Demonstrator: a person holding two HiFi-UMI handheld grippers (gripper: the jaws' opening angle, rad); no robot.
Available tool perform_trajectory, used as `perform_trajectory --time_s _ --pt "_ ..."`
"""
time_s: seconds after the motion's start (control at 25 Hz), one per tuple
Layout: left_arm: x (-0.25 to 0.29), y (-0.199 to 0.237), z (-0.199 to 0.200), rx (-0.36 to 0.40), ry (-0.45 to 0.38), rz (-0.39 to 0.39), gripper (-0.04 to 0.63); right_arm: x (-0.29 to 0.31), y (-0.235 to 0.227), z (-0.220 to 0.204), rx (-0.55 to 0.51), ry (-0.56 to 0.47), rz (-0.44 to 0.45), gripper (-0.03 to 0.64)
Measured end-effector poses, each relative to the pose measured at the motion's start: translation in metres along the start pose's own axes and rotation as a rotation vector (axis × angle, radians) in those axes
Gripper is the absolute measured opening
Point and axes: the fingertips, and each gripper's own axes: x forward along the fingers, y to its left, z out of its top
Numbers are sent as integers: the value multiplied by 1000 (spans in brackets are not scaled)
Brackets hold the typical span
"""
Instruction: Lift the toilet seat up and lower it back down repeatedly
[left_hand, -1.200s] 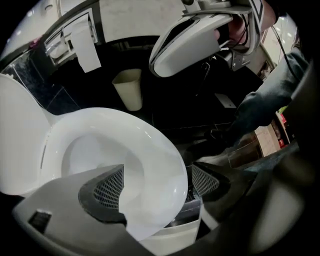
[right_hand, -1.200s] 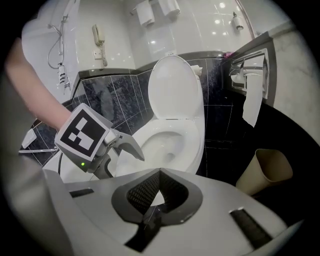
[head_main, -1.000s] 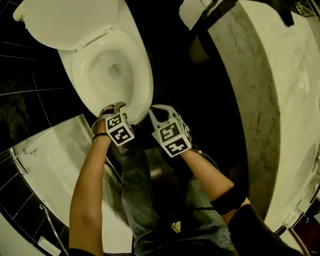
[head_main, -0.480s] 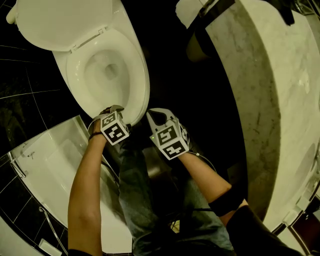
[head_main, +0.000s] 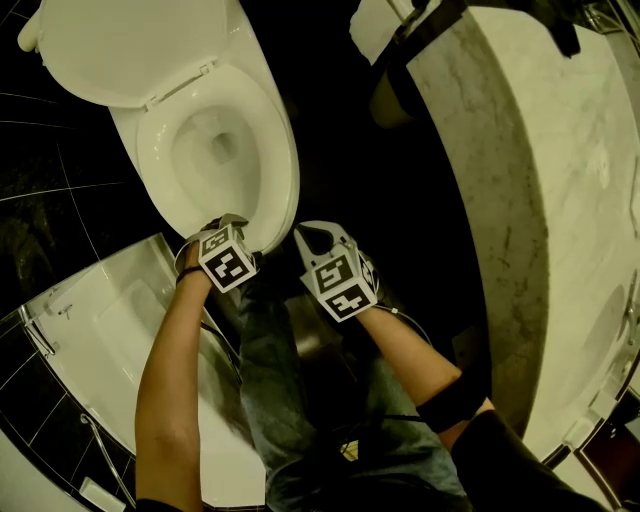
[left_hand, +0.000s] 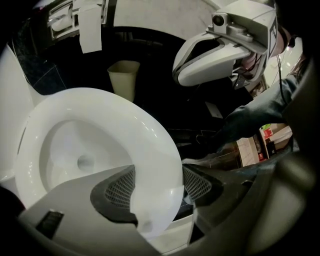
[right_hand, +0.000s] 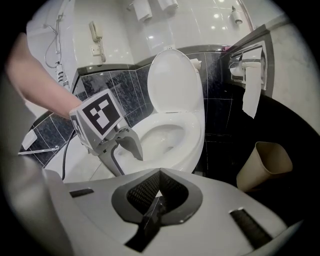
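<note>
Presently, toilet seat (head_main: 278, 175): down flat on the bowl (head_main: 215, 150); white ring, front edge toward the person.
Lid (head_main: 130, 45): raised, leaning back behind the bowl.
Left claw (left_hand: 157, 182): at the front edge of the toilet seat, pointing steeply down. The jaws stand part-way in, having just been closing, with the seat's front rim between them.
Left claw, contact: one mesh pad (left_hand: 120, 189) lies on the inner side of the ring, toward the bowl. The other lies against the ring's outer edge. Both meet the white rim, so the seat is clamped.
Right claw (right_hand: 157, 192): clenched, pads meeting at the tips, nothing between them.
Right claw, place: just beside the left claw, on its right. It is in front of the bowl and apart from the seat, above the person's leg (head_main: 275, 370) and the dark floor (head_main: 400, 200).
Forearms: left forearm (head_main: 175, 360) and right forearm (head_main: 410, 355) are bare and reach forward from the bottom of the head view.
Waste bin (right_hand: 265, 165): on the floor to the right of the toilet, well apart from both claws.
Paper roll (right_hand: 250, 95): on a wall holder to the right of the toilet, with a loose sheet hanging down.
Bathtub (head_main: 110, 330): to the person's left, near the toilet.
</note>
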Motion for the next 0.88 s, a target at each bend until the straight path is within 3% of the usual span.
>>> perform_trajectory --time_s 0.28,0.52,0.88 --pt "-51 -12 12 -17 -14 -120 296 -11 16 9 -20 41 24 17" --pt "-116 -2 26 -2 -25 -155 288 -14 35 16 -27 102 52 17" --pt "-183 -2 42 28 -67 -232 265 -10 46 81 -1 97 35 15"
